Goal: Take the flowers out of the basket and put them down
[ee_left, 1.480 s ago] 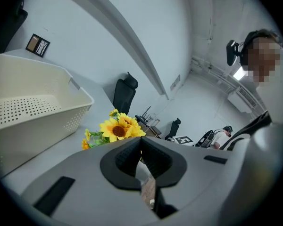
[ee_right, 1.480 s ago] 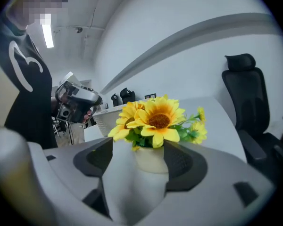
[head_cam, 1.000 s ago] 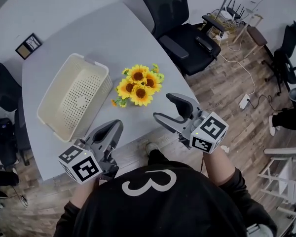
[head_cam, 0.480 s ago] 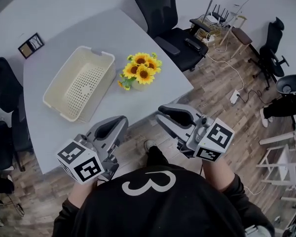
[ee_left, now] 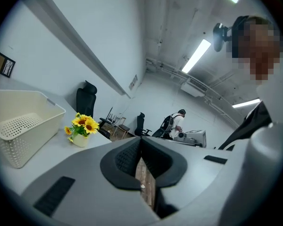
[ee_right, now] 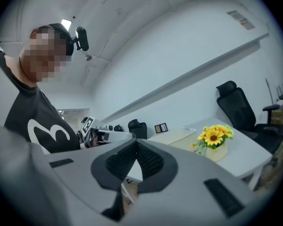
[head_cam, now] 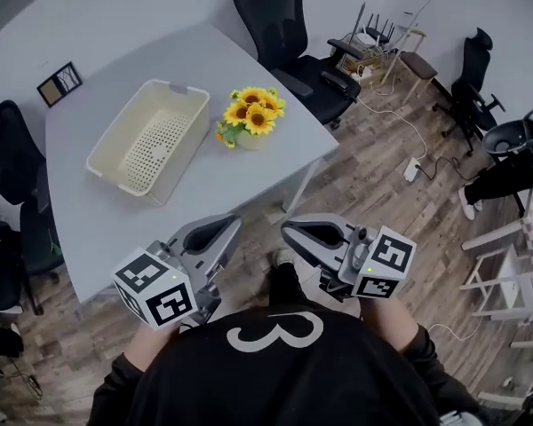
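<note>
The bunch of yellow sunflowers in a pale pot (head_cam: 251,114) stands upright on the grey table (head_cam: 107,229), just beside the cream perforated plastic basket (head_cam: 155,140) and outside it. The basket holds nothing. Both grippers are held close to the person's black shirt (head_cam: 284,362), off the near table edge and well apart from the flowers. The left gripper (head_cam: 231,225) has its jaws together, with nothing between them. The right gripper (head_cam: 291,230) has just been closing; its jaws meet, gripping nothing.

There are one tabletop (head_cam: 115,211), one basket (head_cam: 147,136), one pot of sunflowers (head_cam: 249,115), one picture frame (head_cam: 59,82), and two grippers: left tongs (head_cam: 233,224), right tongs (head_cam: 290,228).
</note>
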The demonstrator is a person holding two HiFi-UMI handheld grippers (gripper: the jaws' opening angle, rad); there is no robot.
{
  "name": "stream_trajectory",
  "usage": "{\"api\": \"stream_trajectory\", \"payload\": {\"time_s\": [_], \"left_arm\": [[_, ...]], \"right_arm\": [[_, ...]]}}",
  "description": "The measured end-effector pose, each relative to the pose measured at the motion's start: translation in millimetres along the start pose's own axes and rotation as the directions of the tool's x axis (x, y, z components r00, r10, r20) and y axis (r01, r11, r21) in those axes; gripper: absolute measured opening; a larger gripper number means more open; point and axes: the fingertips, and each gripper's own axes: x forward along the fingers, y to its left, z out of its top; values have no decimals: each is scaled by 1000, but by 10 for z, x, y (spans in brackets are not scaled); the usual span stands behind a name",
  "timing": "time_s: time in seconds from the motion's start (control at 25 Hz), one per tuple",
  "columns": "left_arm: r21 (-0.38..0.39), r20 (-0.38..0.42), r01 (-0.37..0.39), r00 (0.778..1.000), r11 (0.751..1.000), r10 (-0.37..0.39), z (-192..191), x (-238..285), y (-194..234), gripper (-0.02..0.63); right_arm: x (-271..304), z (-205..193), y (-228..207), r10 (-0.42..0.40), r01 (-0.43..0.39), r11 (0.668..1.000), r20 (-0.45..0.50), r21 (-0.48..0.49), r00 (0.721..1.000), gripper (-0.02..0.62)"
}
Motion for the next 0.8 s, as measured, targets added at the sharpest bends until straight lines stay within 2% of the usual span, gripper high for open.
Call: {"api": "stream_trajectory", "payload": {"time_s": [0.32,0.8], "left_arm": [[-17,-14,19,1000,1000,-20,-209,-226,-190,12],[-32,-6,20,1000,999,-20,-330,-404,-247,12]], "right_arm": [[-14,-188,292,-30,31,999,-25,21,999,8],[59,-320,454,-44,45,999,-21,28,999,6]]}}
